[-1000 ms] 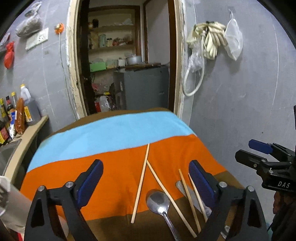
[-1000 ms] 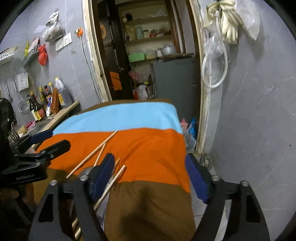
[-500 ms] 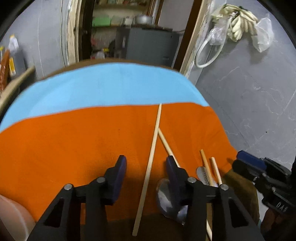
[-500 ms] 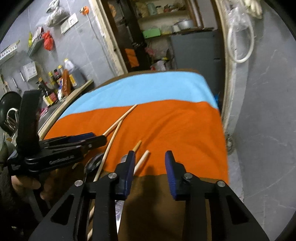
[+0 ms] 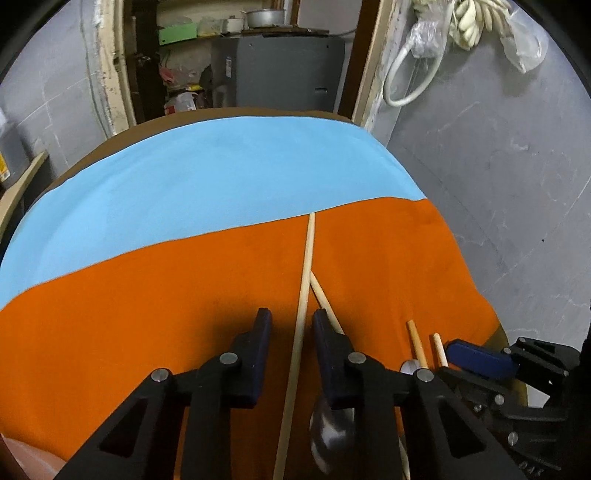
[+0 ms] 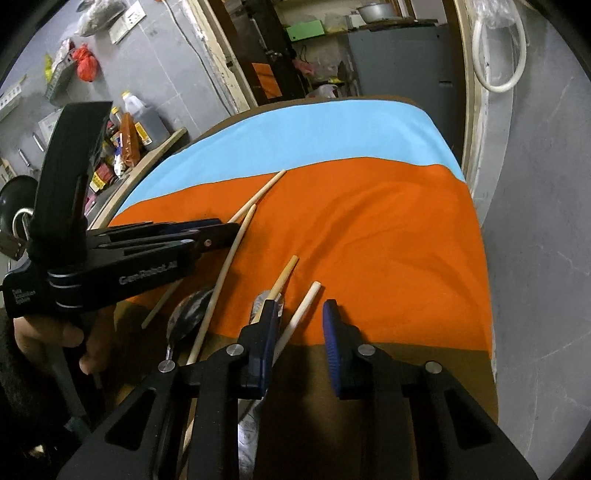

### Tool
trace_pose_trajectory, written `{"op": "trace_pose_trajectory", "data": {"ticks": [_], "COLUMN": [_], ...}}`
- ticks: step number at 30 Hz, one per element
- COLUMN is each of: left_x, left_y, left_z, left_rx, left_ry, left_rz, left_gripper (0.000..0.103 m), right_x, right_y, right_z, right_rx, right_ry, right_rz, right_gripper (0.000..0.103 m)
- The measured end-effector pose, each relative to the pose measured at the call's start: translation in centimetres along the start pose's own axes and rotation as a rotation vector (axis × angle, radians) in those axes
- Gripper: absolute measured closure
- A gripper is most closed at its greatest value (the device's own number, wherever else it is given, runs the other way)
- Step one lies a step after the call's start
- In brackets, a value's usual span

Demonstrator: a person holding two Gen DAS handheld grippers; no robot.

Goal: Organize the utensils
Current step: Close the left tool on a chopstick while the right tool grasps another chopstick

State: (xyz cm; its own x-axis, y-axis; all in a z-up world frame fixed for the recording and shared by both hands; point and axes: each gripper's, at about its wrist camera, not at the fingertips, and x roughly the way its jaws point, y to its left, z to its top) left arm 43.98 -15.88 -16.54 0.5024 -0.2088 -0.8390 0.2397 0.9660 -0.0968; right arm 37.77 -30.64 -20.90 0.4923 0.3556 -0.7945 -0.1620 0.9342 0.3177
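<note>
A home kitchen: left of the striped table point(image 6: 332, 133) a counter point(image 6: 147, 155) carries sauce bottles point(image 6: 129, 129) and an oil jug point(image 6: 142, 118). Behind it, a doorway opens on pantry shelves point(image 5: 207, 29) with a pot point(image 5: 260, 16).

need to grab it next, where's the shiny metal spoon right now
In the left wrist view the shiny metal spoon lies low on the orange cloth, under the left gripper's right finger, beside the long wooden chopstick.

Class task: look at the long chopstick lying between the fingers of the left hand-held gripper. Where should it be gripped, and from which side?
Grip the long chopstick on its bare mid-shaft, from above, with the left hand-held gripper astride it. It lies flat on the cloth. A second chopstick touches it from the right, so I would probably close nearer than that.
</note>
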Motion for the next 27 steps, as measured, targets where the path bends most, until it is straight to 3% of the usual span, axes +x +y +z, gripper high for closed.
{"op": "trace_pose_trajectory", "data": {"ticks": [7,11,17,27], "left_x": [0.8,0.0,-3.6,-10.2], "left_y": [-0.8,-0.1,1.4,2.6], "left_z": [1.2,0.7,-0.6,-3.3], "left_rx": [0.033,-0.009,-0.076,-0.152], "left_ry": [0.056,0.045,-0.086,-0.286], "left_rz": [0.006,-0.022,-0.084,-0.169], "left_gripper": [0.097,0.098,0.098,0.098], "right_x": [0.3,0.4,-1.1,-4.7], "right_y": [0.1,-0.3,-0.3,1.0], "right_z": [0.7,0.9,0.2,0.0], "right_rx": [0.061,0.137,0.194,0.151], "right_ry": [0.041,0.056,-0.001,-0.154], "right_rz": [-0.024,0.011,0.034,0.055], "right_gripper": [0.081,0.098,0.099,0.099]}}
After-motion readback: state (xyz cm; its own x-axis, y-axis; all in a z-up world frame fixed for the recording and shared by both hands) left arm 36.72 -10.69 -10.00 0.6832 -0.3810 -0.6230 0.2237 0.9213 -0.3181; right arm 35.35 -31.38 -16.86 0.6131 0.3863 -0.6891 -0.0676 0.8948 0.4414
